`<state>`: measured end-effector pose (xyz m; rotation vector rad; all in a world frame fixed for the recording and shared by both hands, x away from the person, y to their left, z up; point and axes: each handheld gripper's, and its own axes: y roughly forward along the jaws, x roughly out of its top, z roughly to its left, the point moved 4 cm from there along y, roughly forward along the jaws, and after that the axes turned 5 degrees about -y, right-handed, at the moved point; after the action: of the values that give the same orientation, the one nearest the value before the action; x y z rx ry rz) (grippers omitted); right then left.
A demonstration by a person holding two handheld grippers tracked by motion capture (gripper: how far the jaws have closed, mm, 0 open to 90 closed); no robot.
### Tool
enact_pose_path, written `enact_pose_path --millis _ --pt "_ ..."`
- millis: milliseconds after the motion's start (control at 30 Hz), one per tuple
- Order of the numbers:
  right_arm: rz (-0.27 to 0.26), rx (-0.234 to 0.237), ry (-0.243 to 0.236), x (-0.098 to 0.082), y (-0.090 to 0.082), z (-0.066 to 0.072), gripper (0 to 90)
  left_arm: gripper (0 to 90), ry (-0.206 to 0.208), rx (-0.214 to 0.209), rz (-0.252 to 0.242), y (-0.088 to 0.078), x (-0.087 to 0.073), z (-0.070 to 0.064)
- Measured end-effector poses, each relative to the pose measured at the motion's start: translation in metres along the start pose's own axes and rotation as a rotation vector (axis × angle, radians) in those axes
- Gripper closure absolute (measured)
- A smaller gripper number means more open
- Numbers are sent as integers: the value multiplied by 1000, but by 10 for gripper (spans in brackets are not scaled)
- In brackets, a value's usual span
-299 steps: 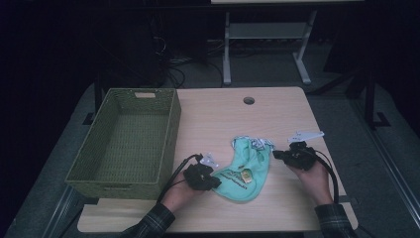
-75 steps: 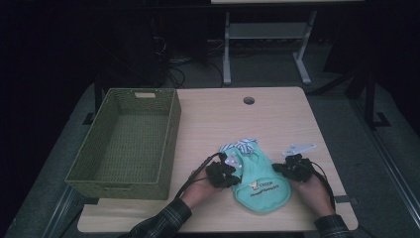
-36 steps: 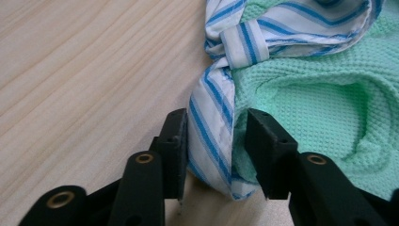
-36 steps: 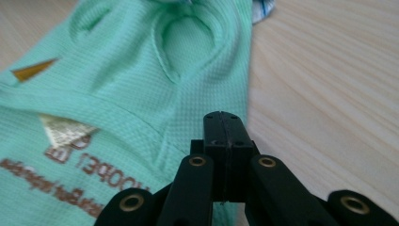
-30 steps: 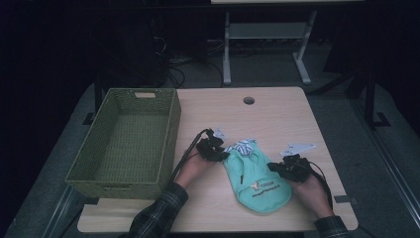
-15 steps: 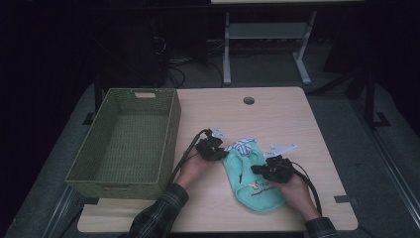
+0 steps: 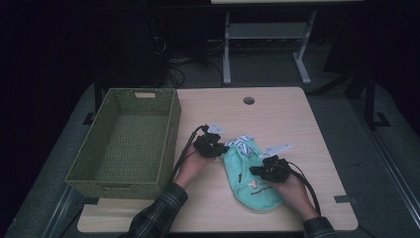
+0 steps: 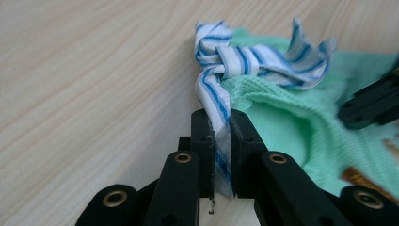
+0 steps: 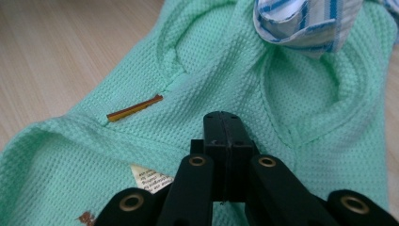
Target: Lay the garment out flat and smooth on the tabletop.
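Note:
A mint green knitted garment [image 7: 255, 191] lies on the table with a blue-and-white striped collar [image 7: 242, 143] at its far end. My left gripper [image 7: 223, 147] sits at the garment's left top corner. Its jaws have just been closing and are shut on a strip of the striped collar [image 8: 214, 94], which runs between the pads at my left gripper [image 8: 221, 117]. My right gripper [image 7: 254, 171] rests on the middle of the green garment [image 9: 141, 141]. In its own view my right gripper [image 9: 225, 117] has its jaws together with nothing seen between them, and the striped collar [image 9: 306, 23] lies beyond.
An empty green woven basket [image 7: 171, 129] stands at the table's left. The wooden table [image 7: 287, 119] has a round cable hole [image 7: 248, 100] near its far edge. A tip of the other gripper [image 8: 371, 101] shows at the right of the left gripper view.
My right gripper has slid left from the garment's right edge onto its middle. The left hand has stayed at the collar.

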<state>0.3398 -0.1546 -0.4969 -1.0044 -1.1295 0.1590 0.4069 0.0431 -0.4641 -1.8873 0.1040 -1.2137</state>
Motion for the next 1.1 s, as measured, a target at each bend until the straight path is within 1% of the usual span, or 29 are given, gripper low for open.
enact_pose_path --millis 33,67,100,133,167,233,300,333,367,400,533,600,700,767,900,933,1033,1067,1100 --pt "-1 0 3 0 0 0 897 815 -2 -9 -14 -4 2 -1" --pt "1 -2 5 1 0 -1 898 815 1 -15 -18 -6 4 -1" --pt "0 -1 6 1 1 -1 898 814 -10 -27 -38 -10 6 -3" --pt "-1 -1 5 1 1 -1 898 814 -16 -39 -43 -13 8 -4" --pt "-1 -2 5 1 1 -2 898 815 -12 -46 -52 -14 9 -4" --pt "-1 -7 4 2 2 -2 898 815 -23 -64 -71 -20 13 -8" --pt "-2 -9 6 4 4 -3 898 815 -18 -76 -86 -24 16 -10" --pt "-6 -13 1 5 5 -4 898 815 -25 -80 -94 -26 17 -12" --pt "-8 -15 0 6 6 -4 898 815 -15 -82 -100 -28 18 -13" --pt "-9 -18 2 7 7 -4 898 815 -19 -88 -109 -30 20 -14" --pt "-2 -17 -2 14 13 -6 898 816 -5 -92 -122 -37 23 -17" --pt "-11 -13 4 18 17 -6 898 816 -3 -99 -132 -39 24 -19" --pt "-17 -15 2 20 19 -7 898 816 11 -87 -134 -41 26 -20" --pt "-16 -11 7 19 17 -7 897 816 11 -84 -137 -42 26 -19" --pt "-45 -8 17 17 -4 -9 898 816 7 -60 -146 -45 26 -16" --pt "-50 -6 17 14 -11 -9 897 816 7 -53 -149 -46 26 -15" --pt "-36 -11 25 0 -24 -5 897 816 7 -19 -158 -49 26 -10" --pt "-19 -14 26 -7 -28 -3 897 816 3 -11 -161 -50 25 -9" --pt "-12 -21 17 -11 -30 -3 897 817 0 -5 -163 -51 25 -7"
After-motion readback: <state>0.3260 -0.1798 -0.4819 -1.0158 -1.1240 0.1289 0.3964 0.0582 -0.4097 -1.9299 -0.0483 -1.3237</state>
